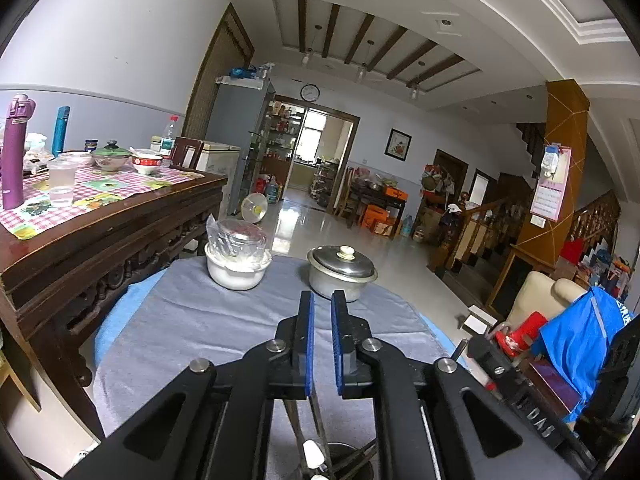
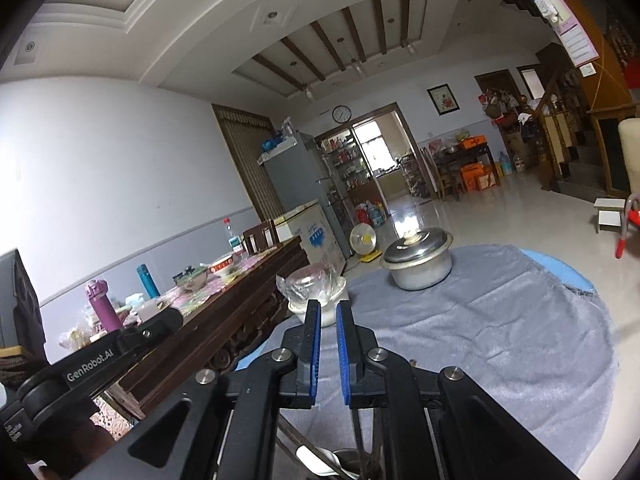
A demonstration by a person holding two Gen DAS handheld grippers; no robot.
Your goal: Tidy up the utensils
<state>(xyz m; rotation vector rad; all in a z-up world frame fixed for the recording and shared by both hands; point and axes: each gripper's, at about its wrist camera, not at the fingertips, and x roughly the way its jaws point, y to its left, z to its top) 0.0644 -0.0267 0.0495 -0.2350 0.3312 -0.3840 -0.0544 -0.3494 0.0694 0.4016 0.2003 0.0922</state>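
Both tools nearly closed, nothing gripped: left tool [image 1: 322,300], right tool [image 2: 328,308]. Utensils in dark round holder [image 1: 348,460] below them. Ahead on grey-clothed round desk [image 1: 200,320]: lidded steel pot [image 1: 342,270], plastic-covered white bowl [image 1: 236,268]. Dark wooden table [image 1: 100,232] beside.

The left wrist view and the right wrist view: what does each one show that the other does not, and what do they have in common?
Only the left wrist view shows the blue bag on the right and two clear plastic cups on the wooden table.

Only the right wrist view shows the left hand-held gripper from the side, and the white step stool on the floor.

Both show the lidded metal pot and the plastic-covered white bowl on the grey cloth, the purple bottle, the wall clock and the fan.
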